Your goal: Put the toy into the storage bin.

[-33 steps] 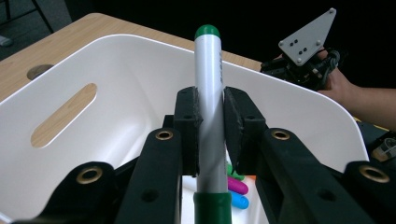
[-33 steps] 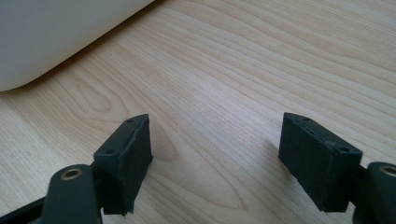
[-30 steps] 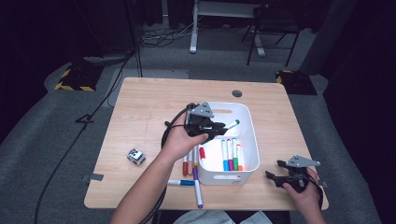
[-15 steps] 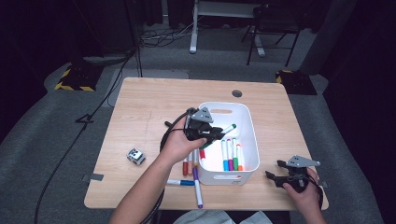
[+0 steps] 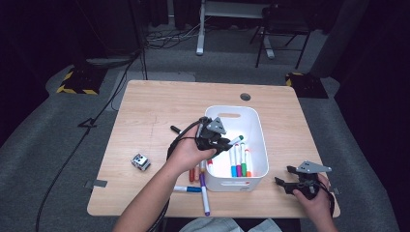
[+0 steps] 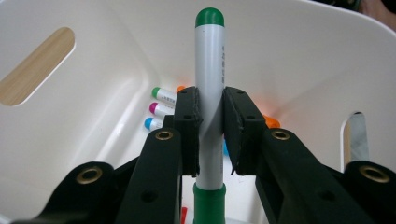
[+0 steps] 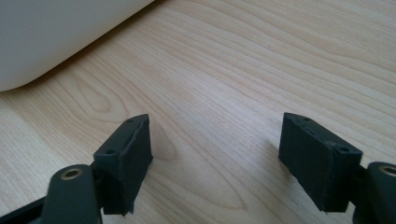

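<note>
My left gripper [image 5: 223, 145] [image 6: 211, 122] is shut on a green-capped white marker [image 6: 209, 88] [image 5: 236, 140], held over the inside of the white bin [image 5: 256, 126] [image 6: 299, 60]. Several coloured markers [image 5: 239, 162] [image 6: 161, 109] lie on the bin's floor below it. At the table's front right my right gripper [image 5: 284, 176] [image 7: 215, 161] rests low over the bare wood, open, with nothing between its pads; the bin's outer wall [image 7: 60, 32] shows beyond them.
Loose markers [image 5: 203, 186] lie on the wooden table [image 5: 154, 111] left of and in front of the bin. A small grey cube [image 5: 140, 162] sits at the front left. A black marker [image 5: 175, 129] lies just left of the bin. The table has a cable hole [image 5: 245, 96] at the back.
My left gripper has moved a little lower and toward the bin's near side with the green marker. The right gripper has stayed put.
</note>
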Demonstrator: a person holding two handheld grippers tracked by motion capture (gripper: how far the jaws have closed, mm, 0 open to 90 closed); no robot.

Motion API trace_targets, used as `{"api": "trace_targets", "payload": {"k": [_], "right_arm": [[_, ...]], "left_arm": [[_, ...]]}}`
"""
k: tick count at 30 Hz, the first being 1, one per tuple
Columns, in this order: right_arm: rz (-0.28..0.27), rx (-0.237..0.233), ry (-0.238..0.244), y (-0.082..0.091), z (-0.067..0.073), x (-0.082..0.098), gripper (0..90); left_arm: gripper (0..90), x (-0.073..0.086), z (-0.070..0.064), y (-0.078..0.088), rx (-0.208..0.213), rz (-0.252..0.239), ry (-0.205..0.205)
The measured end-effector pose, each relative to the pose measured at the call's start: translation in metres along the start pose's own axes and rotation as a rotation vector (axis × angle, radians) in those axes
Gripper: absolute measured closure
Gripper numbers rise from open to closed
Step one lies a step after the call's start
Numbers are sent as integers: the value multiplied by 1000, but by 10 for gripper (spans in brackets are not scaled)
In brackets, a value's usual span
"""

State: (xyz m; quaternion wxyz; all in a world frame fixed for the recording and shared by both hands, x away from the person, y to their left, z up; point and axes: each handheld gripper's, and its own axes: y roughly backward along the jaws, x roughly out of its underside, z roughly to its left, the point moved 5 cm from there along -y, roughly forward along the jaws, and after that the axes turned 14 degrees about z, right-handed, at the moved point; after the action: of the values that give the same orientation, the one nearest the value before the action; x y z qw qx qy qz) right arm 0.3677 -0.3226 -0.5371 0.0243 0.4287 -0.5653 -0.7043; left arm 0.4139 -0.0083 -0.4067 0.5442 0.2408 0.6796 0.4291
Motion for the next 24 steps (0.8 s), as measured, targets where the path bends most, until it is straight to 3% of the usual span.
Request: {"api": "trace_targets", "payload": {"k": [5,13,14,16,18,20,22,24], "right_arm": [[0,0,-1,0,0,0,257],[0,0,-1,0,0,0,257],[0,0,-1,0,0,0,257],[0,0,-1,0,0,0,257],[-1,0,-1,0,0,0,257],[-1,-1,-1,0,0,0,257],[0,-1,0,0,0,0,257],[-1,-1,-1,0,0,0,257]], "left_arm": [[761,1,-1,-1,-12,32,-8],[758,1,-1,-2,5,42,6],[733,1,-1,-2,4,40,15],[541,1,1,-3,-23,30,33],[440,1,2,-1,-31,-6,45],[352,-1,2,4,-27,-78,49],[330,-1,1,14,-9,-144,59],[315,1,2,24,-24,-181,74]]}}
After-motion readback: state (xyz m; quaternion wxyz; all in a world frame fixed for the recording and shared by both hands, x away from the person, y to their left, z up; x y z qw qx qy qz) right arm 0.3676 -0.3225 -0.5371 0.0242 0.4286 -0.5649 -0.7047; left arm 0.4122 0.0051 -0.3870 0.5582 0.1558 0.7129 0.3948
